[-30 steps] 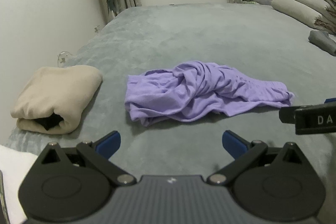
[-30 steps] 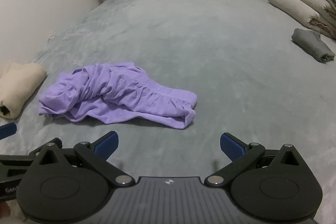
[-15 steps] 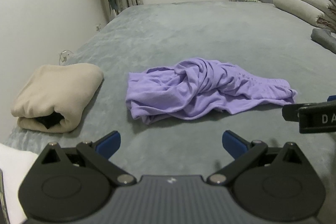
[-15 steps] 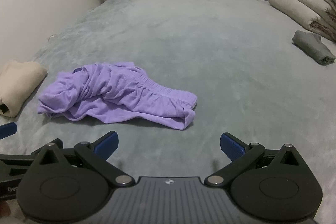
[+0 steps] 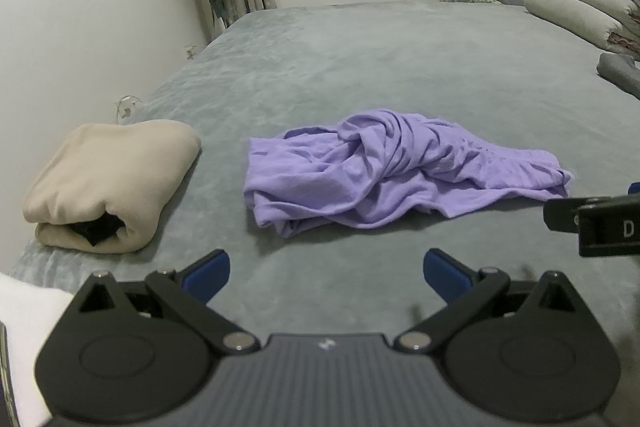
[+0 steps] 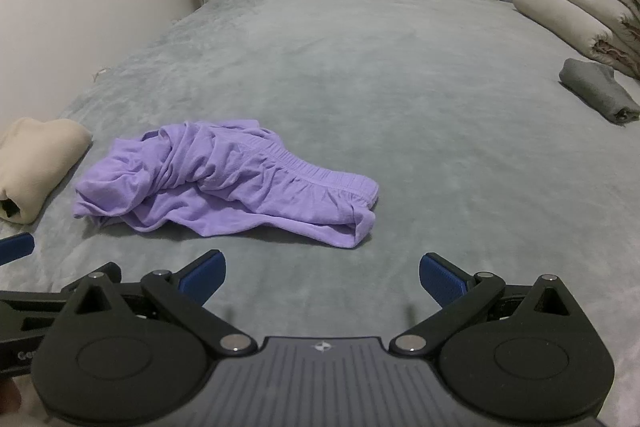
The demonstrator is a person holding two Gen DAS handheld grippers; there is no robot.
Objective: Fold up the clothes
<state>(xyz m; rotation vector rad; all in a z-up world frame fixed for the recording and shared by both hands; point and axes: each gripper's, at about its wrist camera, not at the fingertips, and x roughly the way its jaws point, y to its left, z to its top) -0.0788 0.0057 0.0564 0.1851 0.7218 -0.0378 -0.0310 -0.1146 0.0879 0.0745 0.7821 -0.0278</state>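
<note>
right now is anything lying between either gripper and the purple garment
Nothing visible. Only bare grey bedcover lies between the open left gripper and the crumpled purple garment, and likewise ahead of the open right gripper. The folded beige garment sits off to the left, apart.

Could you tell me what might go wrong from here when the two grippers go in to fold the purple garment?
The purple garment lies crumpled and twisted, so a pinch could catch several layers and leave it bunched rather than flat. Its gathered waistband may be hard to tell from a hem. The folded beige garment lies close beside it, so spreading the purple one leftward could nudge it. Both the left gripper and the right gripper have open, empty jaws.
</note>
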